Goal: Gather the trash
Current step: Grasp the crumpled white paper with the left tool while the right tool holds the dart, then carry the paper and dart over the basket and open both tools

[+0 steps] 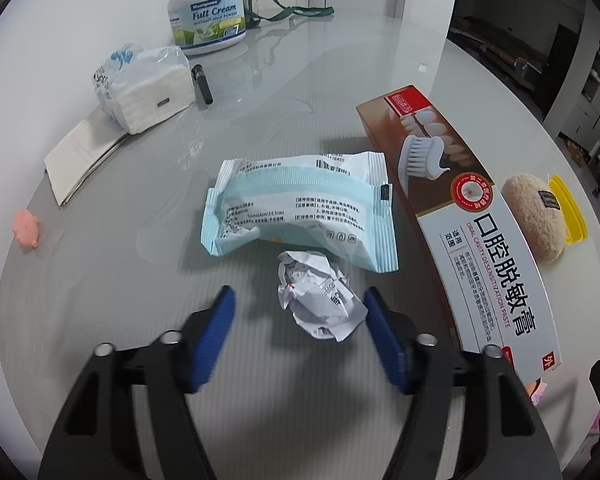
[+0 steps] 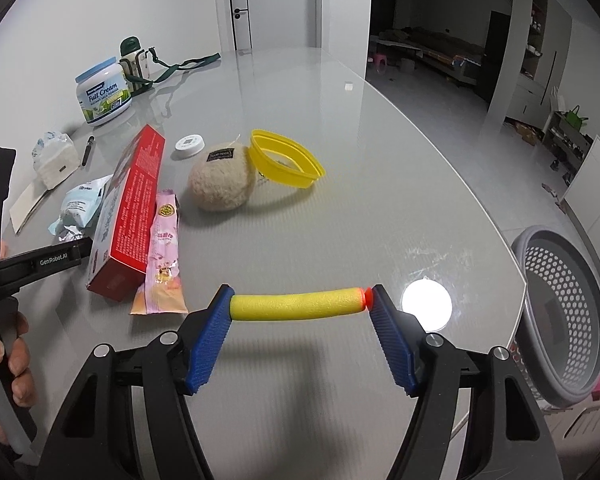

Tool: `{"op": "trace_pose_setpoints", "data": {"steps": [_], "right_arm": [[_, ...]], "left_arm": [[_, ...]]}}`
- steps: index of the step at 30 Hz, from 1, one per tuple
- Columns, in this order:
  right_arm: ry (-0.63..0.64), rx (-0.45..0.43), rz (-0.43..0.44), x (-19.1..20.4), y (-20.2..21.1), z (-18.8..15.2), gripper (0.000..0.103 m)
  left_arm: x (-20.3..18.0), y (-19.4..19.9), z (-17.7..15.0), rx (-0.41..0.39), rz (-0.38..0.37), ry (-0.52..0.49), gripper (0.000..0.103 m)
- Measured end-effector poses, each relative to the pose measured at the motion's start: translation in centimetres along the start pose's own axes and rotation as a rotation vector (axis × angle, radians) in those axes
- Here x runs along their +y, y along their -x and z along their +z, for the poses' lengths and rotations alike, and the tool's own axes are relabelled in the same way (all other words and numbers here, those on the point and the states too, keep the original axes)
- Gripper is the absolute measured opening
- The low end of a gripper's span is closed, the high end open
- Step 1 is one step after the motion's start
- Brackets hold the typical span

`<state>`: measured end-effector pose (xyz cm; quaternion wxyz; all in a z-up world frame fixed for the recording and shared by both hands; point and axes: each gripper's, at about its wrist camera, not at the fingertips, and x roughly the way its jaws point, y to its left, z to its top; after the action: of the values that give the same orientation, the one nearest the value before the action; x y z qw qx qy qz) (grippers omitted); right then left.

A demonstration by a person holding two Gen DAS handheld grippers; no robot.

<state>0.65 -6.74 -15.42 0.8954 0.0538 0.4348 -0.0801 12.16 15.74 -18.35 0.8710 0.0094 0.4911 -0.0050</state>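
Most of the clearing looks to be ahead: the grey perforated plastic basket, which I take to be the bin, stands on the floor off the counter's right edge, and what I can see of its inside shows nothing in it, though part is hidden. On the glossy grey counter the litter lies in a loose cluster toward the near edge: a crumpled white paper ball, a pale blue printed plastic wrapper just behind it, a long red-and-white toothpaste carton to their right, and a pink snack sachet lying against that carton. Whether the beige plush ball and the yellow plastic rim count as trash I cannot say. The left gripper is spread wide and holds nothing; it hovers low with the paper ball between its blue pads, the ball close to the right-hand pad, though contact I cannot make out. The right gripper is clenched endwise on a yellow foam dart with an orange tip, one pad pressed on each end, and the dart bows slightly under the squeeze, held above the counter near its right edge, short of the basket.
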Motion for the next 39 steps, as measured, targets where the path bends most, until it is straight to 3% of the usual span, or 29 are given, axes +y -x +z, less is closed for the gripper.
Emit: {"op": "trace_pose_setpoints", "data": {"steps": [1,3,6,12,21,27,39], "right_arm": [[-0.001,0.002,0.001,0.0,-0.1,0.0,0.067],[0.000,0.002,0.002,0.2,-0.1,0.0,0.067],[-0.004,0.001,0.007,0.3,-0.2,0.1,0.067],[-0.010,0.001,0.016,0.4,0.0,0.4,0.067],[-0.056,-0.047,-0.004,-1.8,3.1,1.7,0.067],[-0.140,-0.107,-0.078,-6.3,6.5,1.9,0.067],[-0.316,-0.125,-0.250,-20.5,12.2,-1.5,0.067]], "left_arm": [[0.0,0.0,0.0,-0.001,-0.006,0.001,0.053],[0.2,0.1,0.1,-0.003,-0.021,0.007,0.031],[0.8,0.5,-0.2,-0.005,-0.028,0.010,0.025],[1.9,2.2,-0.8,-0.001,-0.021,-0.006,0.024],[-0.2,8.1,-0.1,-0.078,-0.039,-0.145,0.024],[-6.1,11.8,1.1,-0.149,-0.146,-0.257,0.024],[-25.4,15.1,-0.6,-0.153,-0.424,-0.493,0.024]]}}
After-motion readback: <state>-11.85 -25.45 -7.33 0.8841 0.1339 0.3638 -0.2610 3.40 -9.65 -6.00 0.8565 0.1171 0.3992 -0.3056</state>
